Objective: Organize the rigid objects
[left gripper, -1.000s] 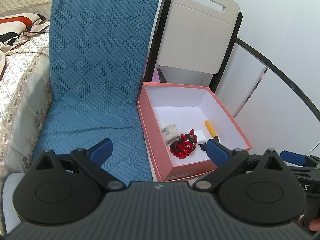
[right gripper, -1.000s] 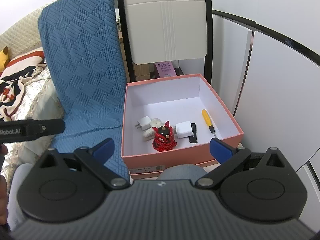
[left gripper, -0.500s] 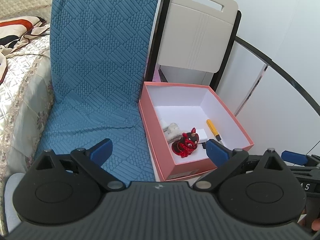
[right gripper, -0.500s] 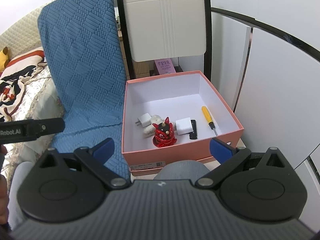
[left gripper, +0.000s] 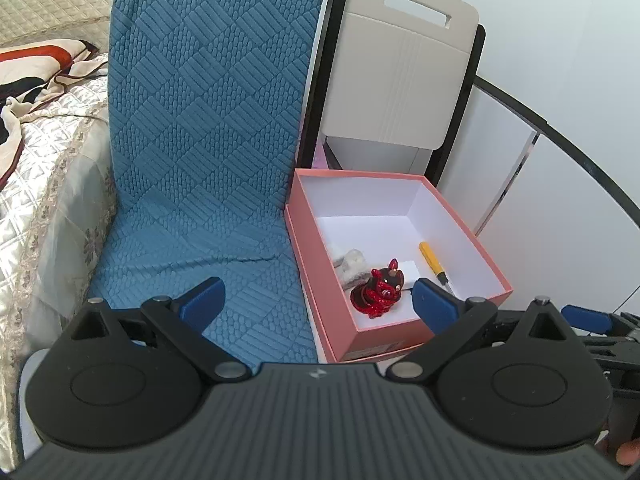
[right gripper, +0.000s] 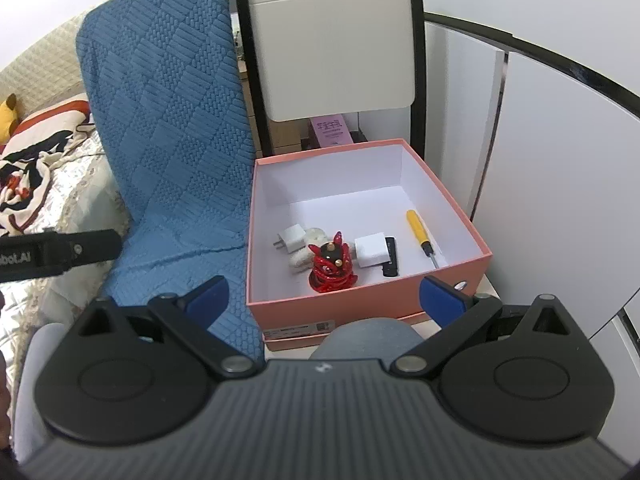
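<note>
An open pink box [right gripper: 360,312] [left gripper: 384,340] with a white inside holds a red figurine [right gripper: 331,263] [left gripper: 378,291], a white plug [right gripper: 291,238], a white cube charger [right gripper: 371,250], a black stick [right gripper: 391,257], a yellow screwdriver [right gripper: 419,229] [left gripper: 432,258] and a pale lump [left gripper: 352,266]. My left gripper [left gripper: 316,302] is open and empty, held before the box's near left corner. My right gripper [right gripper: 324,294] is open and empty, above the box's near wall.
A blue quilted mat [left gripper: 200,160] [right gripper: 172,152] lies left of the box over a bed [left gripper: 44,184]. A folded beige chair [right gripper: 332,40] stands behind the box. White cabinet doors [right gripper: 540,160] are to the right. A grey knee [right gripper: 364,338] shows under the right gripper.
Both grippers have drawn back and up a little from the box, so it appears smaller and lower. Both stay open. The things in the box have not moved.
</note>
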Demonstrator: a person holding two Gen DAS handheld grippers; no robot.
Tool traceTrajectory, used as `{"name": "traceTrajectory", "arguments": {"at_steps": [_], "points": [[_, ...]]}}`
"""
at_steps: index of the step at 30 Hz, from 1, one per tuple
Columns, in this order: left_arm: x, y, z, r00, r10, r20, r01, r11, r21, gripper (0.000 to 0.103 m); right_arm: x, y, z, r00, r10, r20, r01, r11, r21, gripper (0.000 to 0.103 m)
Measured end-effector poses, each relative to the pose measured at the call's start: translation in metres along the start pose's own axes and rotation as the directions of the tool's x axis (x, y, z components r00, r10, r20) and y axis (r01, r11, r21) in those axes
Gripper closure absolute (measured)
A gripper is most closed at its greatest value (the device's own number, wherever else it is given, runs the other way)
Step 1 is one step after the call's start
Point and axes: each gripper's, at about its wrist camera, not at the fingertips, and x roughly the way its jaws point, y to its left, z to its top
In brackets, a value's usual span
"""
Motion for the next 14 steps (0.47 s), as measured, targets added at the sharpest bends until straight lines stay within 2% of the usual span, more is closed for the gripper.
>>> {"name": "traceTrajectory", "arguments": {"at_steps": [14], "points": [[0.0045,0.0021,-0.0021,1.0,0.002,-0.017,-0.002,1.0,-0.006,0.001,0.0018,0.0021,-0.0004,1.0,0.002,-0.005,-0.002,1.0,-0.001,0.0]]}}
